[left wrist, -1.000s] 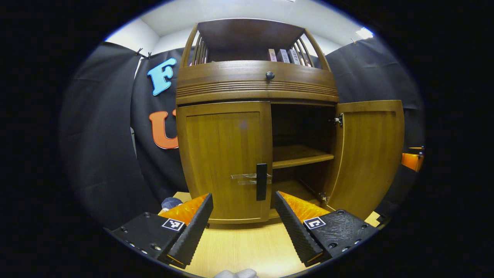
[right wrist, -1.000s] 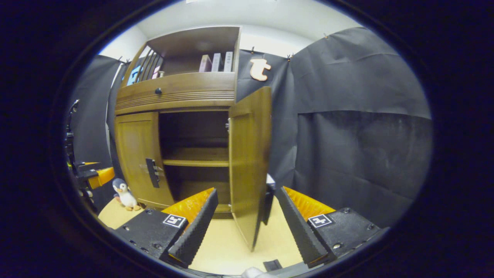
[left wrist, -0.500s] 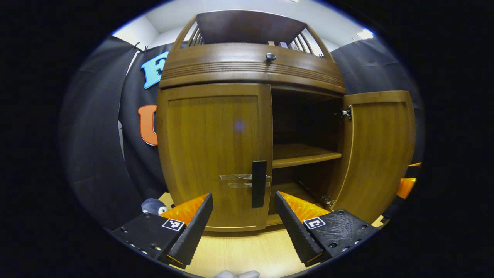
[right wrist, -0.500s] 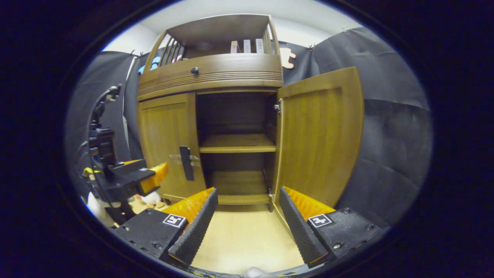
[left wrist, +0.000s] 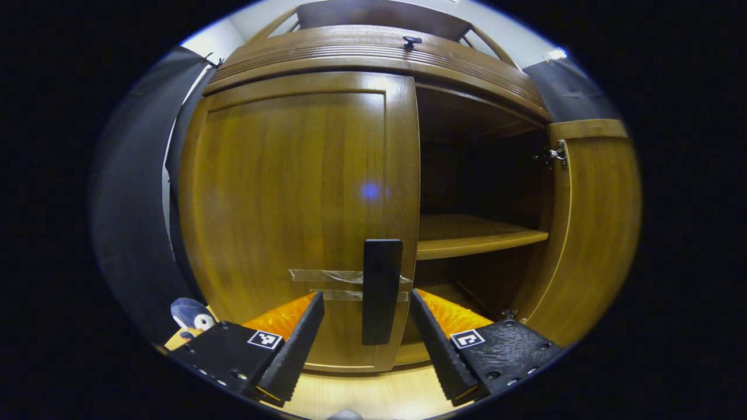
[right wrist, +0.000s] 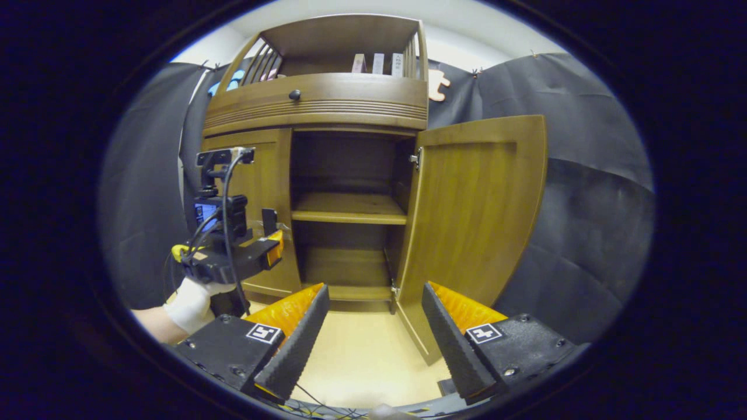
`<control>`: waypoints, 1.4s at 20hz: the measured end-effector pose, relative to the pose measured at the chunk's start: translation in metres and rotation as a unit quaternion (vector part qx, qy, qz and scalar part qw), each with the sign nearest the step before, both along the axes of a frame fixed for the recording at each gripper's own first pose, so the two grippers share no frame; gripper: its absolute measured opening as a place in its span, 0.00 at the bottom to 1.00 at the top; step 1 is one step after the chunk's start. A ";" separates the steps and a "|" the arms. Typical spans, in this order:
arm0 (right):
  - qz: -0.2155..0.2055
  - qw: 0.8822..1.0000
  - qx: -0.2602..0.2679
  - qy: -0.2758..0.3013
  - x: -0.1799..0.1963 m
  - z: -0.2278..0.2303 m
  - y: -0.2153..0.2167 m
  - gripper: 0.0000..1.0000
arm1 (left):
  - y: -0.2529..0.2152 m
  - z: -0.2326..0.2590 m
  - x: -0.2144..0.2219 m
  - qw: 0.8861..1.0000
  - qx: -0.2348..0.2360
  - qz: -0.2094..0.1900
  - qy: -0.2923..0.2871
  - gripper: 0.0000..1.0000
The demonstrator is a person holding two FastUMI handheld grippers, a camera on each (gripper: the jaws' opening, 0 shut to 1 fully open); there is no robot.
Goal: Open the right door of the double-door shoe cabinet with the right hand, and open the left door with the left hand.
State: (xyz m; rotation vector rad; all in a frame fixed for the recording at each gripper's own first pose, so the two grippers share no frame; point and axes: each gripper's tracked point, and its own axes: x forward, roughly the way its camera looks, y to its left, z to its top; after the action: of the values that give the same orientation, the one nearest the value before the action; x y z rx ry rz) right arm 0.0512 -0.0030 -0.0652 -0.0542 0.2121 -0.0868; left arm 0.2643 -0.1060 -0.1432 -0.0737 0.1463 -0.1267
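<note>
In the left gripper view, a penguin toy sits at the lower left beside the shoe cabinet. The left door is closed, and the left gripper has its fingers spread on either side of the black handle, not pressing it. Further right, the shelf shows inside, then the right door swung wide. In the right gripper view, the right gripper hangs open, holding nothing, before the cabinet.

L hand-held gripper closed in on door handle.
</note>
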 end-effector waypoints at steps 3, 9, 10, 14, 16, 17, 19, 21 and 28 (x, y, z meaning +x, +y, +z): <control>-0.011 1.000 -0.005 0.004 -0.005 -0.002 -0.008 1.00 | -0.008 -0.001 0.012 1.000 -0.003 -0.013 -0.011 0.82; -0.015 1.000 0.001 0.009 -0.010 -0.005 -0.011 1.00 | -0.009 -0.004 0.024 1.000 0.010 -0.011 -0.009 0.36; -0.013 1.000 0.000 0.010 -0.010 -0.005 -0.011 1.00 | -0.009 -0.005 0.024 1.000 0.016 -0.008 -0.009 0.41; -0.005 1.000 0.003 0.012 -0.011 -0.005 -0.007 1.00 | -0.009 -0.004 0.022 1.000 0.012 -0.009 -0.003 0.21; 0.000 1.000 0.005 0.012 -0.011 -0.005 -0.005 1.00 | -0.009 -0.005 0.020 1.000 0.010 -0.013 0.003 0.29; 0.002 1.000 0.005 0.011 -0.010 -0.005 -0.005 1.00 | -0.008 -0.005 0.018 1.000 0.009 -0.016 0.005 0.29; 0.007 1.000 0.008 0.011 -0.010 -0.004 -0.005 1.00 | -0.007 -0.004 0.012 1.000 0.009 -0.020 0.006 0.29; 0.010 1.000 0.009 0.010 -0.010 -0.004 -0.006 1.00 | -0.006 -0.005 0.004 1.000 0.009 -0.026 0.007 0.29; 0.025 1.000 0.014 0.009 -0.015 -0.007 -0.004 1.00 | 0.003 -0.005 -0.028 0.999 0.001 -0.047 0.007 0.29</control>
State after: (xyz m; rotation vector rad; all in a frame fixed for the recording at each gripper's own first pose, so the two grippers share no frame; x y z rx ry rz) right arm 0.0362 -0.0071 -0.0720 -0.0326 0.2301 -0.0326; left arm 0.2360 -0.1035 -0.1482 -0.0657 0.1634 -0.2202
